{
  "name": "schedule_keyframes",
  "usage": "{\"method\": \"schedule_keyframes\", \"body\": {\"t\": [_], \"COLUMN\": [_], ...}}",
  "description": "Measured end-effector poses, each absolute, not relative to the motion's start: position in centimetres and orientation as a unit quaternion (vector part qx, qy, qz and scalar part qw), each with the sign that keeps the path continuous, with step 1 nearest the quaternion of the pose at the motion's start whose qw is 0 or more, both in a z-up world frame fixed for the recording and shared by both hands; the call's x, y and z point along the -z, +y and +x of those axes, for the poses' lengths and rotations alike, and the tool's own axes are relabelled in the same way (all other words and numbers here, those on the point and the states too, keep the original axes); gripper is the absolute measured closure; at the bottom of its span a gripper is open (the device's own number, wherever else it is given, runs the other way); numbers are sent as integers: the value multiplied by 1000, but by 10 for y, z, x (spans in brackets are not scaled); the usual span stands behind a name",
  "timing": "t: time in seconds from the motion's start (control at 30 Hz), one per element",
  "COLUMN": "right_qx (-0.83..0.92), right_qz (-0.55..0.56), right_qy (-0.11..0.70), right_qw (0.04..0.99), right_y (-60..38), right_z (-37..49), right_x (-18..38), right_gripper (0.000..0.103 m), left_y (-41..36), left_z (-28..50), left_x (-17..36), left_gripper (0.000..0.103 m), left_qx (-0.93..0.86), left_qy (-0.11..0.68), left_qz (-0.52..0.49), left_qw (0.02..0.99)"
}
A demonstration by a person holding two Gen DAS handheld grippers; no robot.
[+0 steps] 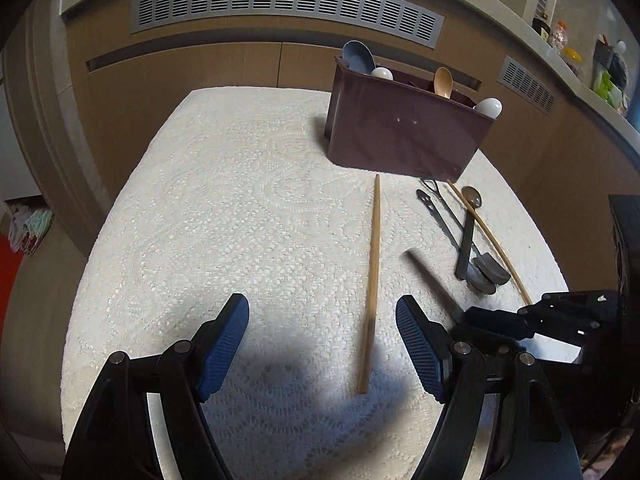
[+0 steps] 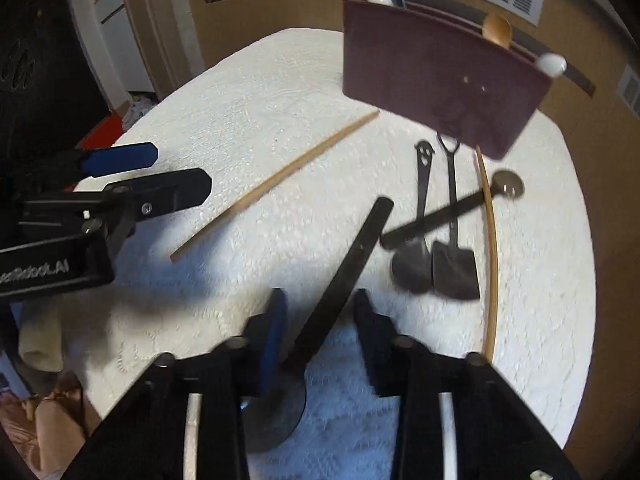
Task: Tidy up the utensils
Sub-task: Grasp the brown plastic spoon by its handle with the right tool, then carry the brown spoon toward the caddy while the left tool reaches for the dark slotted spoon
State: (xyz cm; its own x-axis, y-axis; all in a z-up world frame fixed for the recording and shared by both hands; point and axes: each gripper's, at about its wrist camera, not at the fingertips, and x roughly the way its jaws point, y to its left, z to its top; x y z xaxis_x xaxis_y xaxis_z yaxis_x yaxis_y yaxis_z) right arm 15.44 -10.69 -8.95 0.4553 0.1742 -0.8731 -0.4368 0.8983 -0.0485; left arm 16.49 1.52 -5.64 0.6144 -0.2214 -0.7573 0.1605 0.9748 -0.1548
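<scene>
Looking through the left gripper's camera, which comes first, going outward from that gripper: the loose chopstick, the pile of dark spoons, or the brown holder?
1. Loose chopstick, just ahead between the fingers of the left gripper.
2. Pile of dark spoons, farther out, to the right.
3. Brown holder, farthest, at the back.

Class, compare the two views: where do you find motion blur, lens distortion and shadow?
Left wrist view: mostly sharp; the near end of the chopstick smears, the wall vent bows from the fisheye, and a dark shadow lies on the cloth. Right wrist view: blurred throughout, most on the black utensil.
</scene>
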Motion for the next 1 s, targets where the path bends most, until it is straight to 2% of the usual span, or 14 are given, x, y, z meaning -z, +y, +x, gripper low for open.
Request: {"method": "schedule_keyframes", "body": {"t": [0.17,0.23,0.27,0.3,0.37,0.73,1.0], "right_qx": [-187,-180,-175,-167,-155,-100,-91], "right_qz": [-118,-88,-75,-63,-32,39,51], "right_qy": [475,469,468,467,468,468,451], "right_qw": [852,860,863,866,869,877,887], "right_y": [-123,-144,-155,-166,-189,-245,-263], "right_z": [157,162,164,164,168,182,175], "right_x": [72,62,57,55,54,79,80], "right_gripper": [92,92,92,92,92,92,92], "left_y": [13,8,4,0,-11,-85,-148], "left_z": [172,179,184,188,196,221,271], "left_x": [58,61,63,64,65,62,63], "left_gripper": [28,42,54,61,65,65,63], "left_qx": [125,140,147,154,168,219,227], "left_qy": [428,437,445,452,459,464,507], "left_qz": [-39,-35,-28,-22,-9,64,55], "left_qw": [894,888,883,879,872,856,830]}}
